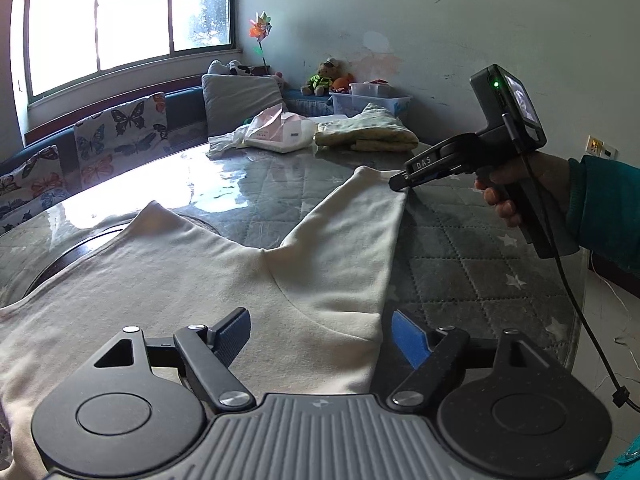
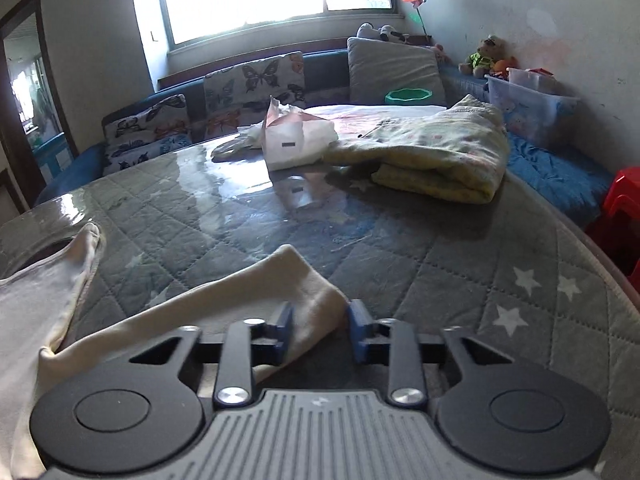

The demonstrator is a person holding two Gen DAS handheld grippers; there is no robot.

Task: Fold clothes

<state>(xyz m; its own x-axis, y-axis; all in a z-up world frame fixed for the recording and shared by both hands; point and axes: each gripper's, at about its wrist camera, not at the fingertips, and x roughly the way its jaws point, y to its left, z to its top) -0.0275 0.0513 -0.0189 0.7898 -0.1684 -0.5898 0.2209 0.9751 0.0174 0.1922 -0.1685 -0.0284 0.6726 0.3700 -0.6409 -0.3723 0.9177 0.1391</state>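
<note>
1. Left wrist view: the cream garment point(image 1: 224, 264) lies spread on the quilted tabletop point(image 1: 472, 264), and the left gripper point(image 1: 320, 338) hovers over its near edge, fingers point(image 1: 234, 334) wide apart.
2. Only this view shows the right gripper point(image 1: 400, 182) from outside, its tip at the far sleeve end (fingers too small to judge here).
3. Right wrist view settles it: the right gripper point(image 2: 320, 330) has its fingers point(image 2: 285, 330) apart, straddling the sleeve end without clamping.
4. Beyond, a folded yellow garment point(image 2: 432, 160) and a pink-white packet point(image 2: 296, 140) sit well apart from the work.
5. Butterfly cushions point(image 2: 252, 84) line the sofa behind.
</note>
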